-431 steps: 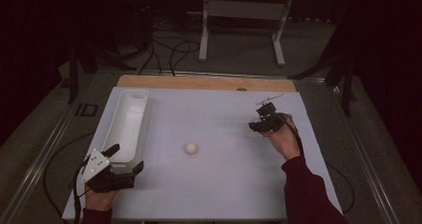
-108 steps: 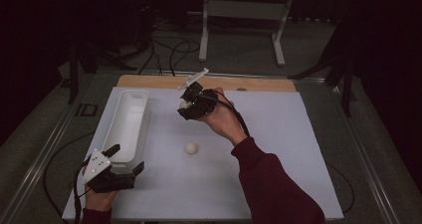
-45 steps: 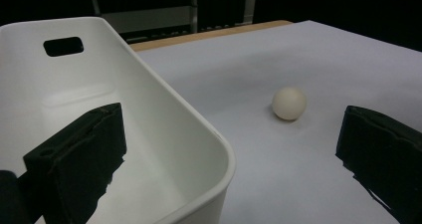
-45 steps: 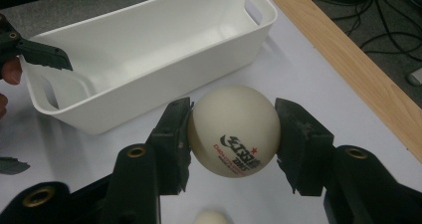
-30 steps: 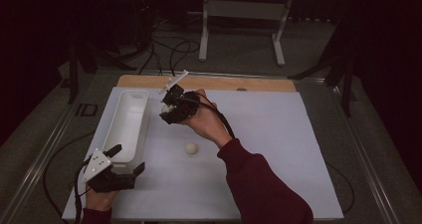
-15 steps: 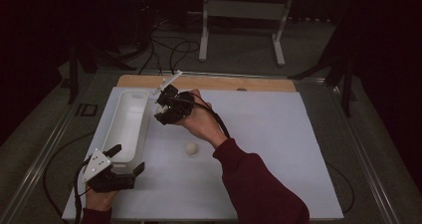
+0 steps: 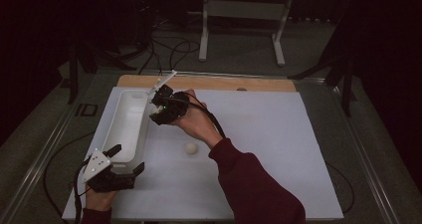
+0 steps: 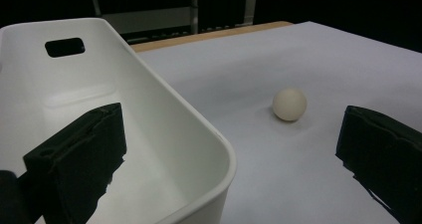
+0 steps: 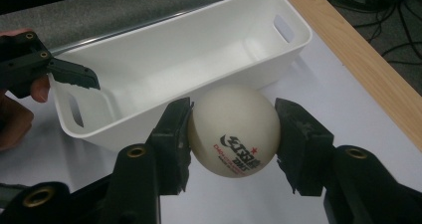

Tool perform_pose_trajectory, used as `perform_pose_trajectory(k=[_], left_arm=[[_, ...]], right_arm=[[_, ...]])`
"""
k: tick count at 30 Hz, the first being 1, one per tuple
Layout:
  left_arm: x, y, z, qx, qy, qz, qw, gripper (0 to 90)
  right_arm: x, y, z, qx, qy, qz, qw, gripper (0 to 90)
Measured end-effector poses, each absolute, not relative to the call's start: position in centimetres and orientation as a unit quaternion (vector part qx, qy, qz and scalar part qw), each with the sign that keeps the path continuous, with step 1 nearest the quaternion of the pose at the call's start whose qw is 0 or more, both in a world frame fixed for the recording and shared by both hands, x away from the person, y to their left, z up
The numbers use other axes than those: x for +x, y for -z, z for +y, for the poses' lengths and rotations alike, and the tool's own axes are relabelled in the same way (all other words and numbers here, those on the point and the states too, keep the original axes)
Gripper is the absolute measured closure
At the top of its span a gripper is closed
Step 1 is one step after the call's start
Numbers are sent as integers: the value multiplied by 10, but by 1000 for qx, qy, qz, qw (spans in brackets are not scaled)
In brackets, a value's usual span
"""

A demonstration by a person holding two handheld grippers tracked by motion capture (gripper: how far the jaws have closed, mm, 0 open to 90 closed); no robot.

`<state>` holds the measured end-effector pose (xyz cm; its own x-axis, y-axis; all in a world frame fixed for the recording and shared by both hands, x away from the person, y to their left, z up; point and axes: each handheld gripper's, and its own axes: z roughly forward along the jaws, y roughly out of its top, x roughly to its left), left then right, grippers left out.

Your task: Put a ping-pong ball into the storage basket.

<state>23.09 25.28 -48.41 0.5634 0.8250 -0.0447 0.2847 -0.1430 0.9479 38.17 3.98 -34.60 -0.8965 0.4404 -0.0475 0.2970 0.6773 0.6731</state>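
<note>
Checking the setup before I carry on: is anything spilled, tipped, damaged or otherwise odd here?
Nothing stands out. The long white plastic bin sits upright, the right gripper clamps one white table-tennis ball, and a second white ball rests loose on the white table sheet.

My right hand-held gripper (image 7: pixel 158 115) is no longer out at the far right of the worktop (image 7: pixel 278 149), where it started. It has crossed leftwards with the ball (image 9: pixel 234 129) clamped between its jaws, passing beyond the loose ball (image 7: pixel 191 148), and now sits right beside the white bin (image 7: pixel 130 129), near its far end.
</note>
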Motion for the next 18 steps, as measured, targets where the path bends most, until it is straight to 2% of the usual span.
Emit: perform_pose_trajectory(k=[18], left_arm=[[231,484,253,711,-256,389,527,0]], right_arm=[[380,348,52,199,-351,910,92,505]])
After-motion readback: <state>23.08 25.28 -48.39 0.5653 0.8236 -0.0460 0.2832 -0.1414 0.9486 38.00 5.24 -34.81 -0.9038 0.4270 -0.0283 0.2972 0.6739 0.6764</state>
